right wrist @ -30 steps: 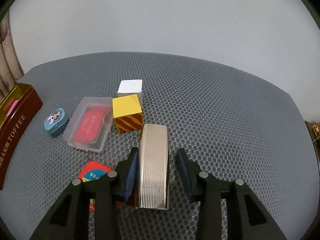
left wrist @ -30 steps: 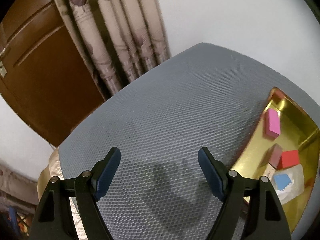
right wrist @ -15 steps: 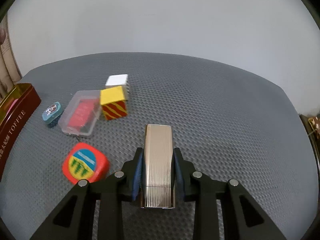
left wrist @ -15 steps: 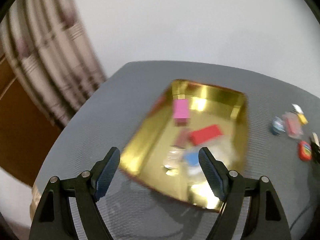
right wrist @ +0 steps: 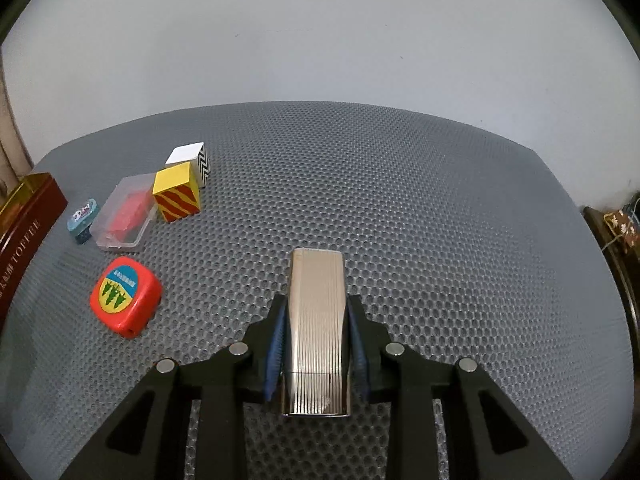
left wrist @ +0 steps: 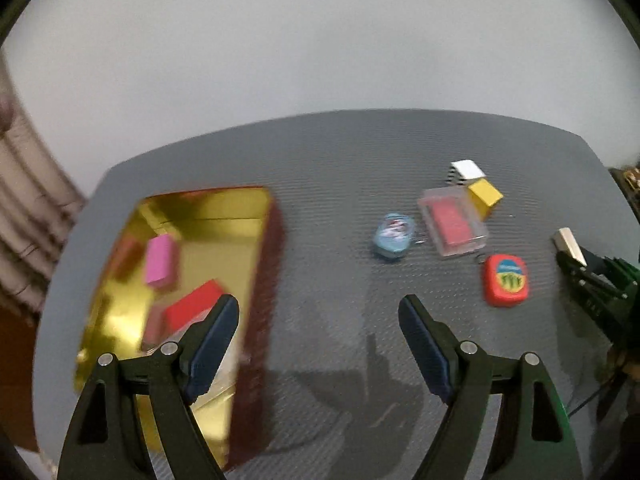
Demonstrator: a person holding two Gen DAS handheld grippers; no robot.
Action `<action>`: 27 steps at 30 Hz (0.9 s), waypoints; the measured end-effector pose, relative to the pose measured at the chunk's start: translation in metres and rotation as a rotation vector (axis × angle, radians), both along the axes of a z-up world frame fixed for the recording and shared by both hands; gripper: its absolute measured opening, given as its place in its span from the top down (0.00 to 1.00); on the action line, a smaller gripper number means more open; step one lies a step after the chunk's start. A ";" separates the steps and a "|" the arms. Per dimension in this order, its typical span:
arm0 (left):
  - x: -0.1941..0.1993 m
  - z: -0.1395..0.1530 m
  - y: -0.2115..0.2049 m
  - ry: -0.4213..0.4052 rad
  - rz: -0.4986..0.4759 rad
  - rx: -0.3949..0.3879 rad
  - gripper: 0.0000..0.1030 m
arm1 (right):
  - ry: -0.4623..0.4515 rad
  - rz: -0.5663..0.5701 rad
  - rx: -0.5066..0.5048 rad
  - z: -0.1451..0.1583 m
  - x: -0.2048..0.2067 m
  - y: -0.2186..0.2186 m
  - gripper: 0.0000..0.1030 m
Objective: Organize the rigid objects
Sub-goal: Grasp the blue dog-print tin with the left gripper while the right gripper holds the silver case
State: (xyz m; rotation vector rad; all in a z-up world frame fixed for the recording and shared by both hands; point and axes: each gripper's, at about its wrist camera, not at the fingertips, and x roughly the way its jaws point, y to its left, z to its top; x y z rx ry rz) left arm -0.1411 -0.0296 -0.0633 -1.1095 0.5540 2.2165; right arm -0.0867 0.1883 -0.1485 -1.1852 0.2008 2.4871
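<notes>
Grey honeycomb-mesh tabletop (right wrist: 400, 200) before a plain white wall (right wrist: 320, 40). Right tongs (right wrist: 316, 344) are clamped on a ribbed silver case (right wrist: 317, 320), lifted over the mesh. Left tongs (left wrist: 318, 344) gape wide, holding nothing; a gold tin (left wrist: 224, 216) lies to their left, and a red tape measure (left wrist: 506, 280) to their right.

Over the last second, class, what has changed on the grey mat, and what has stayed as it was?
The right gripper has closed on the ribbed silver case, which stood loose between its pads a second ago. The left gripper, open and empty, has swung from bare mat across the gold toffee tin towards the loose items. The striped yellow cube, clear plastic box, red tape measure and tin lie as before.
</notes>
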 end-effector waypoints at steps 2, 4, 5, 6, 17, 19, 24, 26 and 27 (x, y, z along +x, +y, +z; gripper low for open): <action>-0.006 -0.006 0.013 -0.022 -0.027 -0.002 0.23 | 0.003 0.000 -0.006 -0.002 0.000 -0.004 0.71; -0.012 -0.011 0.026 -0.037 -0.064 0.008 0.23 | 0.006 0.001 -0.014 -0.004 -0.001 -0.008 0.71; -0.014 -0.013 0.031 -0.038 -0.078 0.009 0.23 | 0.006 0.001 -0.013 -0.005 -0.001 -0.010 0.71; -0.017 -0.016 0.037 -0.042 -0.097 0.010 0.23 | 0.006 0.001 -0.013 -0.006 0.000 -0.016 0.71; -0.046 -0.049 0.074 -0.113 -0.110 -0.026 0.37 | 0.013 0.001 -0.031 -0.016 -0.012 -0.025 0.71; -0.045 -0.054 0.080 -0.118 -0.134 -0.034 0.37 | 0.015 0.001 -0.035 -0.018 -0.014 -0.030 0.71; -0.046 -0.064 0.088 -0.153 -0.166 -0.012 0.52 | 0.018 0.002 -0.041 -0.023 -0.018 -0.045 0.71; -0.045 -0.063 0.087 -0.168 -0.153 0.005 0.65 | 0.017 0.002 -0.041 -0.025 -0.018 -0.050 0.71; -0.045 -0.063 0.086 -0.188 -0.152 0.016 0.69 | 0.017 0.001 -0.041 -0.026 -0.019 -0.048 0.71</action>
